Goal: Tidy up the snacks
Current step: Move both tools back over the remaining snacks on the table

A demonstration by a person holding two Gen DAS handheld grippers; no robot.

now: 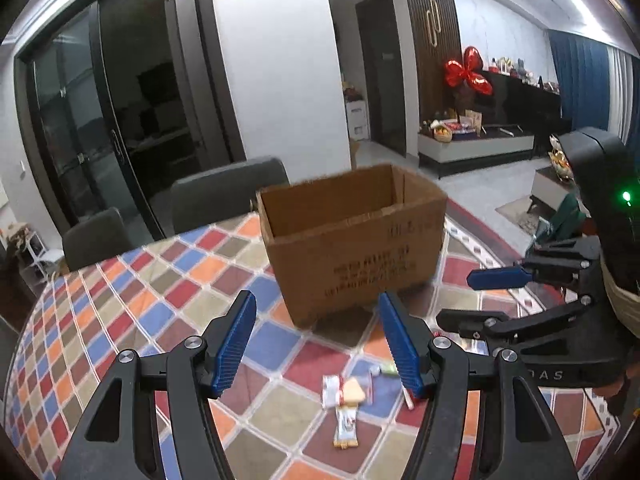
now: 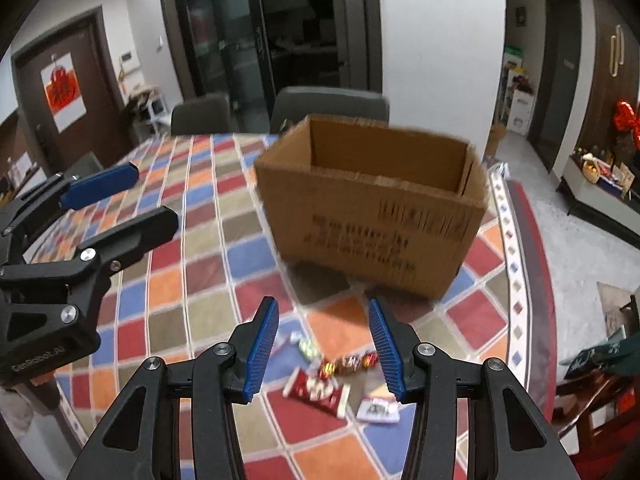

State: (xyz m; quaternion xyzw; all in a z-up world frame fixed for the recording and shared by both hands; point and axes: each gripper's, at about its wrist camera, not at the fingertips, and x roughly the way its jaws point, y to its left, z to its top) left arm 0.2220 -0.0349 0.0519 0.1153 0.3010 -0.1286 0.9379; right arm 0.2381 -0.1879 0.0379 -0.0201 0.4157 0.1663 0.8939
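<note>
Open-topped brown cardboard box (image 1: pixel 352 236), black print on its near side, flaps gone or folded, stands on a table (image 1: pixel 168 280) under a diamond-patterned cloth of red, blue, orange and tan. Snacks lie loose on the cloth at 6 o'clock from the box: a small white-and-yellow packet (image 1: pixel 347 392), a slim bar wrapper (image 1: pixel 346 426), a red packet (image 2: pixel 316 390), shiny red-gold sweets (image 2: pixel 348 362), a pale purple sachet (image 2: pixel 378 410). Left gripper (image 1: pixel 318 346) released, nothing between its blue pads. Right gripper (image 2: pixel 324 346) likewise released and empty

Open cardboard box (image 2: pixel 372 216) on checkered tablecloth (image 2: pixel 192 248); blurry, perhaps candy, snack packets (image 2: pixel 320 390) before it.
</note>
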